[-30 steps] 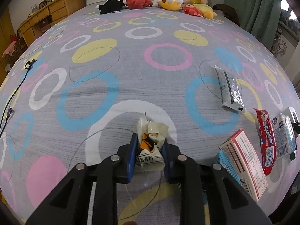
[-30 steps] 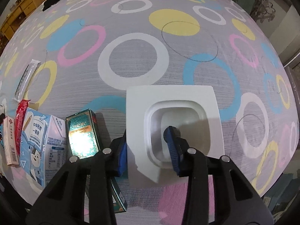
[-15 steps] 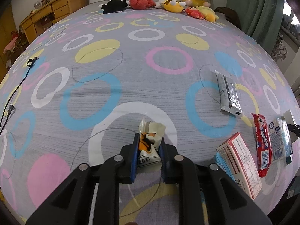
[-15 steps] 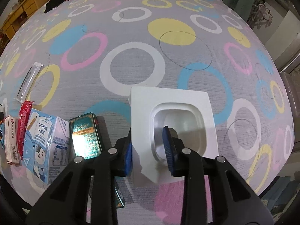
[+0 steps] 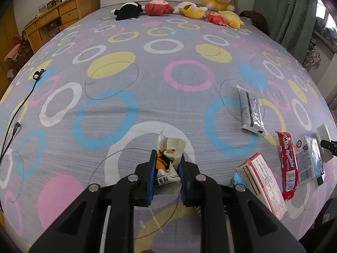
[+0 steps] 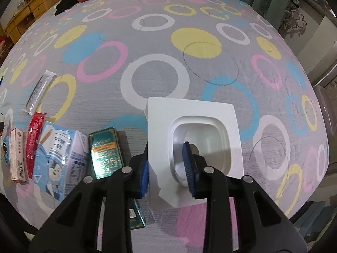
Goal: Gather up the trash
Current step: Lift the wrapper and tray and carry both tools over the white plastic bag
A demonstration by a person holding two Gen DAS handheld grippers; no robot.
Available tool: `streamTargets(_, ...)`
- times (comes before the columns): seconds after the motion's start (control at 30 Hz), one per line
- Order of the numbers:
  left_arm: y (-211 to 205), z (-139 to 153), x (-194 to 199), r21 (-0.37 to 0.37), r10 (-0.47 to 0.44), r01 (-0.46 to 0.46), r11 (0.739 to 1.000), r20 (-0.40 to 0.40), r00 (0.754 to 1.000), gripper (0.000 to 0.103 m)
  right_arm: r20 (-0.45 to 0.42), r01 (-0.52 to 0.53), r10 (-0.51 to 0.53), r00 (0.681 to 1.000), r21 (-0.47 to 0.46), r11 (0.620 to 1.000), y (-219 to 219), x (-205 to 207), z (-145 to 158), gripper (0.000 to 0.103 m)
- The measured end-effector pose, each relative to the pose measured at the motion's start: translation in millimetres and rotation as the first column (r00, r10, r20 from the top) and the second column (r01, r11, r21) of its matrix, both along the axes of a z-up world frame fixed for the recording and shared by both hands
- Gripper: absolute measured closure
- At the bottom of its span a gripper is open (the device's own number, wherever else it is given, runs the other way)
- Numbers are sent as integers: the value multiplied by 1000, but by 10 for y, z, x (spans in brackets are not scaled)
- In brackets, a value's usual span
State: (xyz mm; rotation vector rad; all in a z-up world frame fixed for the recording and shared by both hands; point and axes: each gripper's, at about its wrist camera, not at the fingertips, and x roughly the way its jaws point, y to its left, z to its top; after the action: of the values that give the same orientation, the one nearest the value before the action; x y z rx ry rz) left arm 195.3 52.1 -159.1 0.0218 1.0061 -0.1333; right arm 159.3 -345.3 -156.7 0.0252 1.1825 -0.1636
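On bed | left tool point(image 5: 166, 169) clamps wrapper point(image 5: 168, 164) | right tool point(image 6: 167, 164) clamps tray point(image 6: 193, 122)

From my left camera, the bedspread point(image 5: 130, 109) ahead and to the left lies open, with only a thin black cable point(image 5: 12, 126) along the far left edge and the plush toys point(image 5: 181, 8) lined up at the headboard. To the right, my way is crowded by a silver sachet point(image 5: 250, 111), a red-edged box point(image 5: 263, 183), a red candy roll point(image 5: 287, 164) and a blue-white carton point(image 5: 309, 160), packed close. From my right camera, a green box point(image 6: 106, 154) sits just left of the white tray point(image 6: 189, 113); beyond and right of it the cover is free.
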Motion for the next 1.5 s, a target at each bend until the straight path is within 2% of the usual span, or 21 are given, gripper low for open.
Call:
streamTargets(0.27,-17,145,-76,-9,-4,4,1000,14,1000,84,36,-13,13,999,-4,1000,51,-31,218,75)
streamTargets(0.7,-153,652,-468,-7,-44,45,999,70,997,84,120,-46,45,992,6,999,228,-395,786,75)
streamTargets(0.9,-225,937,-777,-14,-65,67,998,93,994,84,159,-76,73,985,18,997,400,-742,1083,75)
streamTargets(1.17,-342,1241,-1385,-33,-117,122,992,124,985,84,191,-138,131,973,24,990,752,-1375,1363,75)
streamTargets(1.5,-471,1249,-2102,-43,-183,188,981,107,977,84,190,-185,175,966,34,982,1148,-2104,1413,75)
